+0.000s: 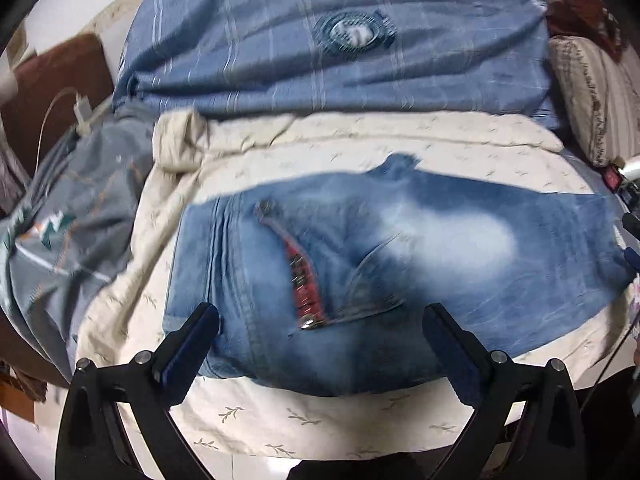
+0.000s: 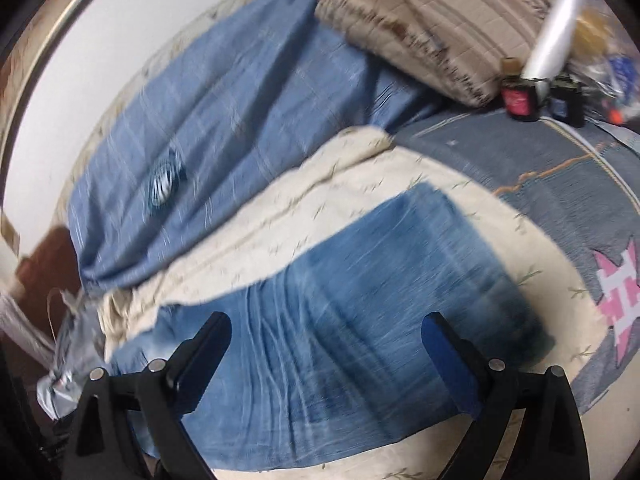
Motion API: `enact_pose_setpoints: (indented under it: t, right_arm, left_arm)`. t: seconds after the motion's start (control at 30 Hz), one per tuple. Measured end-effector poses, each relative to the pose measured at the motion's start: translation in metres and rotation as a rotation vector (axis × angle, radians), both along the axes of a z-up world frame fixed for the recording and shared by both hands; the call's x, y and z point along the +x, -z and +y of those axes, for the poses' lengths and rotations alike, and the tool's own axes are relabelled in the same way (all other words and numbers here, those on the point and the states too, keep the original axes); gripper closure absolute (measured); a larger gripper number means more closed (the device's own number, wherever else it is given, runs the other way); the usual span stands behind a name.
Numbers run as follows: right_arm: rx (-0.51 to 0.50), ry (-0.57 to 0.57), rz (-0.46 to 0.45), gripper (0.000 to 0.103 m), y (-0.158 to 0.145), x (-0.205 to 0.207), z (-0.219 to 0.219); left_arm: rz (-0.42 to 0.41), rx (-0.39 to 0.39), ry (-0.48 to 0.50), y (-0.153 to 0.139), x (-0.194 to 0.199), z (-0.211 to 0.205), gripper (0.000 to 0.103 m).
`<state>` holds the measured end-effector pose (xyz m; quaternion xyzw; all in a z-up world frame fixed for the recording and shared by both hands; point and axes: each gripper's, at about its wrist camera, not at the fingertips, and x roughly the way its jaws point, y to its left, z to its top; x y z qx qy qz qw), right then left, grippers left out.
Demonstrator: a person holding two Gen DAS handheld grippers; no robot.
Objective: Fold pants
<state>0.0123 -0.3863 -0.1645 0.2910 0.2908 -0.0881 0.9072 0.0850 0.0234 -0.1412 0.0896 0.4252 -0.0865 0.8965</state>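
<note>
Blue denim pants (image 1: 400, 260) lie spread flat on a cream leaf-print sheet (image 1: 280, 420). The waist end with a red-lined open fly (image 1: 304, 280) faces my left gripper (image 1: 320, 316), which hovers open just above it with nothing between its fingers. In the right wrist view the leg part of the pants (image 2: 360, 300) runs away to a hem at the upper right. My right gripper (image 2: 326, 320) hangs open over that denim, holding nothing.
A blue striped blanket (image 1: 320, 48) lies behind the pants. A grey patterned quilt (image 1: 60, 220) is bunched at the left, with a cable and plug (image 1: 80, 112). A striped pillow (image 2: 420, 32) and small dark bottles (image 2: 520, 98) sit at the far right.
</note>
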Motion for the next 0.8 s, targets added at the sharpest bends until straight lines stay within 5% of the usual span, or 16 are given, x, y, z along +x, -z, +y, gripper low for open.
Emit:
enact_pose_setpoints:
  t: [0.4, 0.63, 0.8]
  right_arm:
    - [0.088, 0.037, -0.132, 0.006, -0.024, -0.046, -0.04]
    - [0.404, 0.048, -0.192, 0.006, 0.002, -0.06, -0.087]
    - [0.625, 0.05, -0.184, 0.018, 0.03, -0.058, -0.109]
  left_arm:
    - [-0.067, 0.079, 0.21, -0.035, -0.033, -0.077, 0.002]
    - [-0.071, 0.113, 0.274, -0.035, -0.017, -0.112, 0.002]
    - [-0.046, 0.122, 0.34, -0.024, 0.002, -0.151, 0.002]
